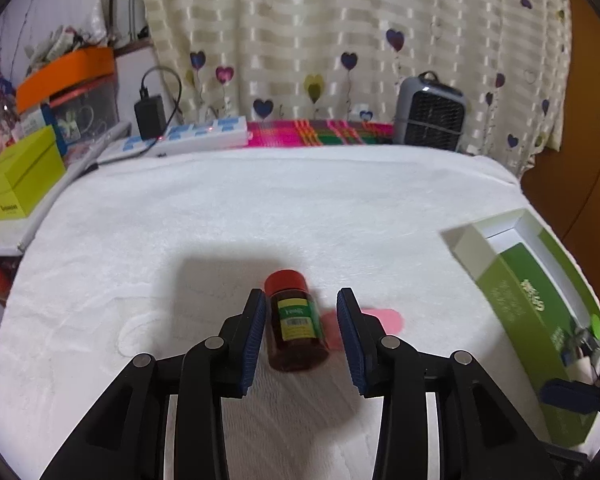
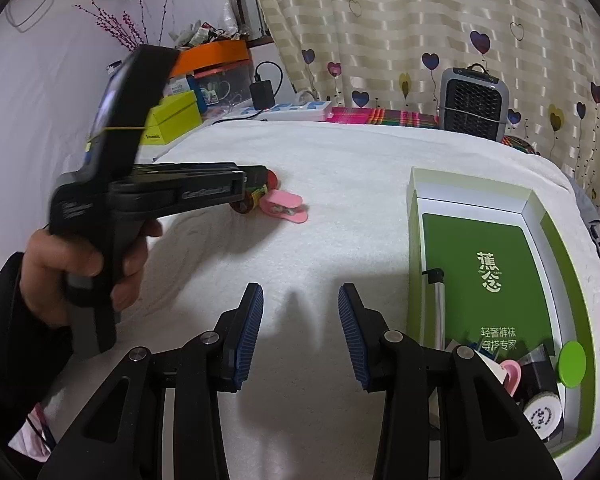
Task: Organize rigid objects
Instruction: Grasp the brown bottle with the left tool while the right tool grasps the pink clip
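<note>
The left hand-held gripper [image 1: 301,334] is seen open, its pads straddling the red-capped bottle [image 1: 296,322] lying on the white surface [image 1: 220,220]. A pick-up is judged underway; closing is called for next. The right hand-held gripper [image 2: 301,334] is held open, empty, beside the green box [image 2: 580,280].

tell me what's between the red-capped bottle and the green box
A pink clip lies right beside the red-capped bottle; from there to the green box it is bare white towel, seen from the right wrist.
</note>
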A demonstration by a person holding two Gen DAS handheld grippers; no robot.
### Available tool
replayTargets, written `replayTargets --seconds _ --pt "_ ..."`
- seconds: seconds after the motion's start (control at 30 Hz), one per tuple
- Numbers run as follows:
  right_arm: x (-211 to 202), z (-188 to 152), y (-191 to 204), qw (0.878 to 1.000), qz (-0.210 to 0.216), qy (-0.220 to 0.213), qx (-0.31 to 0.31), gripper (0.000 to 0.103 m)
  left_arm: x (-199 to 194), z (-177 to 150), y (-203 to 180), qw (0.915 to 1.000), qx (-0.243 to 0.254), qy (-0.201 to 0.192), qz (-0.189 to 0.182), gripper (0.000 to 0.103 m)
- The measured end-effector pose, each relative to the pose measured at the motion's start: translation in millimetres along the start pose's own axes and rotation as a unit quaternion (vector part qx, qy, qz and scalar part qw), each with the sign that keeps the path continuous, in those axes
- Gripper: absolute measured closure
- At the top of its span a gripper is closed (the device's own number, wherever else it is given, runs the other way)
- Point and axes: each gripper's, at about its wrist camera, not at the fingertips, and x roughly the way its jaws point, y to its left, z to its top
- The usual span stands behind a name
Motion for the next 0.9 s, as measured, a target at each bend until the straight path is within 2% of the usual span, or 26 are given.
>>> replayTargets --seconds 0.1,0.13,0.2,0.3,0.4,0.63,0.7,0.9 --pt "1 2 -1 1.000 -0.004 0.001 0.001 0.062 9 -3 2 0.9999 0.004 0.006 0.014 0.068" --pt "2 3 0 1.000 -0.004 0.002 0.000 0.062 10 -4 5 0.9997 0.004 0.012 0.020 0.071" --pt "4 3 1 1.000 -0.006 0.004 -0.001 0.062 11 -6 9 0.9995 -0.005 0.025 0.016 0.072" --pt "7 6 4 1.000 -0.008 0.008 -0.006 0.062 1 -13 17 0.9995 -0.008 0.027 0.016 0.073" --pt "9 10 8 1.000 -0.010 0.010 -0.017 0.062 -13 -21 23 0.9995 -0.011 0.029 0.000 0.073" --pt "21 37 24 0.995 -0.033 0.020 -0.092 0.062 -34 -43 31 0.9995 0.003 0.029 -0.011 0.073" --pt "34 49 29 0.991 -0.039 0.033 -0.122 0.062 -35 -48 33 0.9996 0.007 0.026 -0.010 0.072" --pt "72 64 33 0.984 -0.035 0.069 -0.162 0.062 -36 -54 40 0.9997 -0.001 0.023 -0.012 0.073"
